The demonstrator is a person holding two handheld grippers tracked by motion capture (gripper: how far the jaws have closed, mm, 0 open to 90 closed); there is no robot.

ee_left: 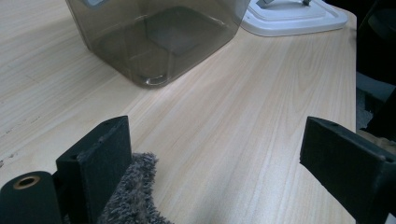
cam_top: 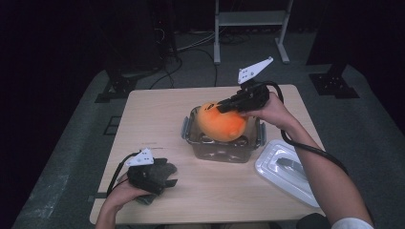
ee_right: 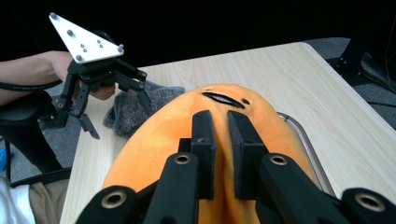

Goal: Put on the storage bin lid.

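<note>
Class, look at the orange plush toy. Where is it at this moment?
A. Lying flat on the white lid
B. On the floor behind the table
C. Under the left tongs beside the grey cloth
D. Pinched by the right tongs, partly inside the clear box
D: the right tongs pinch a fold of the plush toy, whose lower part sits in the clear box.

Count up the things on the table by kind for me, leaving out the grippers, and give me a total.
Orange plush toy: 1
Clear plastic container: 1
White container lid: 1
Grey fuzzy cloth: 1
Total: 4
</note>
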